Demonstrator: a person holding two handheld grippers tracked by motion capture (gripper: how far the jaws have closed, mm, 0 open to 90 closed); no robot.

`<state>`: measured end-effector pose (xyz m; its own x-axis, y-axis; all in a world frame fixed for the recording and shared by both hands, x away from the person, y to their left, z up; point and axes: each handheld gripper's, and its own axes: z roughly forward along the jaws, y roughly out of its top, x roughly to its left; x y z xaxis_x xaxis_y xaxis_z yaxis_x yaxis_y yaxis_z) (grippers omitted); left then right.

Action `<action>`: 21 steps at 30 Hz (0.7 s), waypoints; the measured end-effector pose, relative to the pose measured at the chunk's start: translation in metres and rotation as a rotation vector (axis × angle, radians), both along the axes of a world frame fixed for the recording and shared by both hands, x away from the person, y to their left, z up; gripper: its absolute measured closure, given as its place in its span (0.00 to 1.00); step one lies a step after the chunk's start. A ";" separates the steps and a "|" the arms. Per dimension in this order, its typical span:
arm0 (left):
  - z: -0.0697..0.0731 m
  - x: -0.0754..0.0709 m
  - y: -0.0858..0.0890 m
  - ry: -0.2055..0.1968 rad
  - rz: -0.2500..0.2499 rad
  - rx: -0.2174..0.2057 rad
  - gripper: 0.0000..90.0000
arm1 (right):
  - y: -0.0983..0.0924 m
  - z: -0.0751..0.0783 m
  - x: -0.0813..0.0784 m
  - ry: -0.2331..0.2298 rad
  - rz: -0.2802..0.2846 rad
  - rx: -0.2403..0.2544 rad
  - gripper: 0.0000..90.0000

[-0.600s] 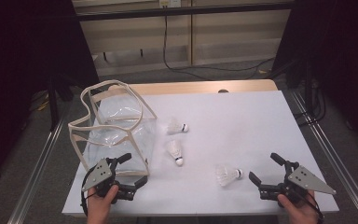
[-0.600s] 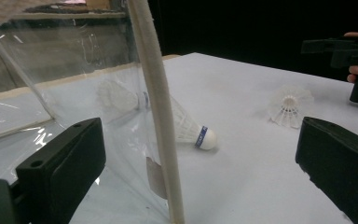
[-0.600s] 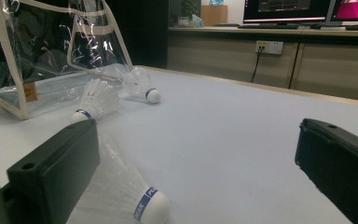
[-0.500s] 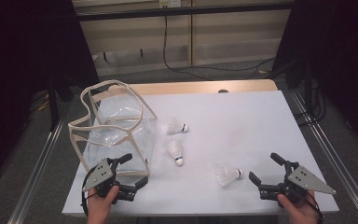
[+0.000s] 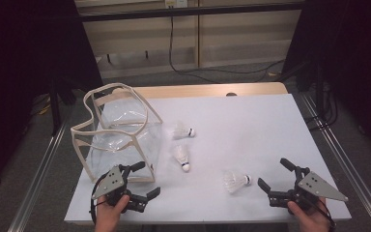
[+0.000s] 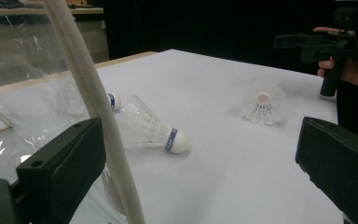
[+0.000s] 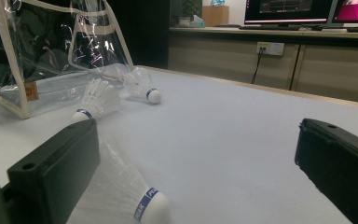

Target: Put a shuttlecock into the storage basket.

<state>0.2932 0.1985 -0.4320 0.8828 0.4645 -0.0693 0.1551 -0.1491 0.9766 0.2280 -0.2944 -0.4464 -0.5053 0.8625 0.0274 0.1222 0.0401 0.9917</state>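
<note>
Three white shuttlecocks lie on the white table (image 5: 251,125): one by the bag (image 5: 183,130), one in the middle (image 5: 181,157), one nearer the right hand (image 5: 235,180). A clear bag with cream trim (image 5: 118,130) stands at the left. My left gripper (image 5: 148,179) is open at the bag's front corner, nothing between its jaws. Along the left gripper (image 6: 200,135) I see the bag's trim (image 6: 93,102), the middle shuttlecock (image 6: 149,126) and the right one (image 6: 263,105). My right gripper (image 5: 273,173) is open; just ahead of its (image 7: 198,135) left jaw lies a shuttlecock (image 7: 126,186).
Metal rails (image 5: 38,179) run along both sides of the table. A cable (image 5: 188,63) lies on the floor behind it, in front of wooden cabinets (image 7: 270,56). The person's right hand with its gripper (image 6: 326,44) shows far off in the left gripper view.
</note>
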 end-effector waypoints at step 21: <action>-0.001 -0.006 -0.011 0.031 -0.065 0.013 0.02 | 0.000 0.000 0.000 -0.002 0.002 -0.001 0.00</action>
